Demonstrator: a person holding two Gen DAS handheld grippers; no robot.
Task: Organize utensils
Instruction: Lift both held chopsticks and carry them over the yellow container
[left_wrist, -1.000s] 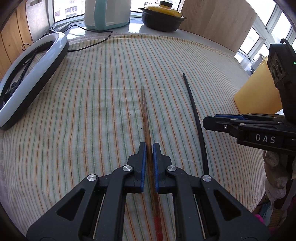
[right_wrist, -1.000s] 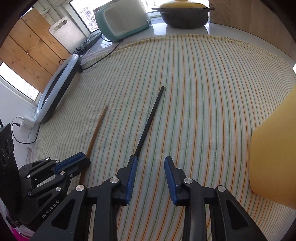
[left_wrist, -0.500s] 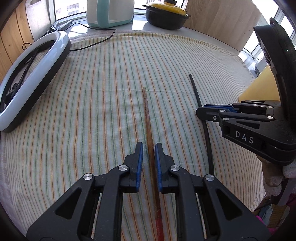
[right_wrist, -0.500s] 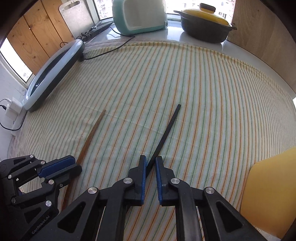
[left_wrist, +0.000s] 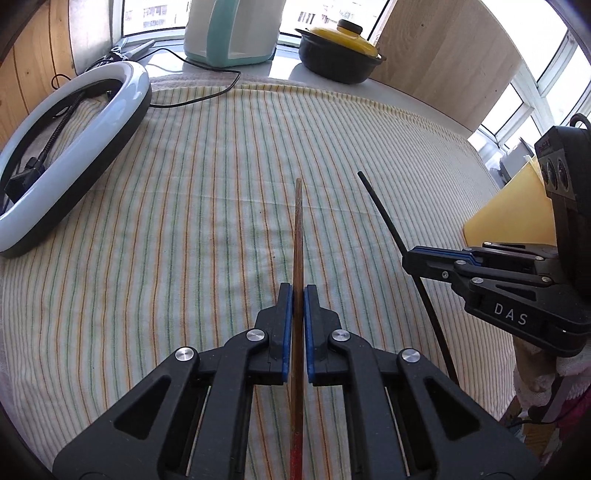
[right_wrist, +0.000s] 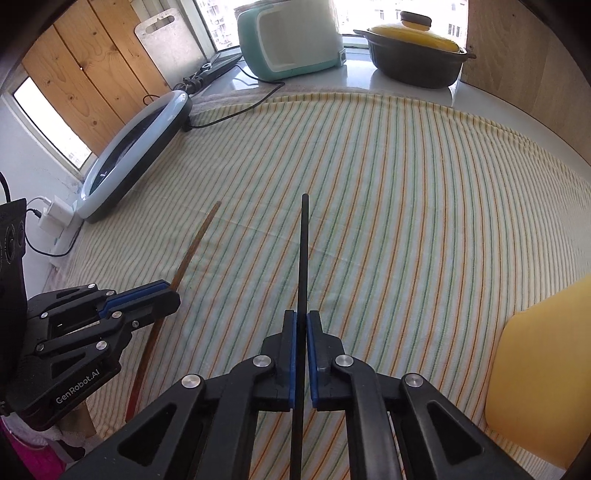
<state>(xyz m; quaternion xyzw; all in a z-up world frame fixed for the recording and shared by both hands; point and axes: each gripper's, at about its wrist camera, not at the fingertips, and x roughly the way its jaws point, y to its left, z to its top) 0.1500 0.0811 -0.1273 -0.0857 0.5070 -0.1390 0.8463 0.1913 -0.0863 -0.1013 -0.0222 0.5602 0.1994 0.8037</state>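
My left gripper (left_wrist: 298, 291) is shut on a brown wooden chopstick (left_wrist: 298, 229) with a red end, which points away over the striped cloth (left_wrist: 184, 221). My right gripper (right_wrist: 301, 317) is shut on a black chopstick (right_wrist: 304, 251), also pointing forward. In the left wrist view the right gripper (left_wrist: 410, 258) is at the right with the black chopstick (left_wrist: 380, 210) through it. In the right wrist view the left gripper (right_wrist: 173, 295) is at the left with the brown chopstick (right_wrist: 195, 240). Both chopsticks look raised off the cloth.
A ring light (left_wrist: 70, 155) lies at the cloth's left edge with its cable. A teal and white appliance (right_wrist: 291, 40) and a black pot with a yellow lid (right_wrist: 413, 55) stand at the back. A yellow board (right_wrist: 543, 373) is at the right.
My right gripper has closed on the black chopstick and lifted it to point straight ahead. My left gripper has kept hold of the brown chopstick and raised it slightly.
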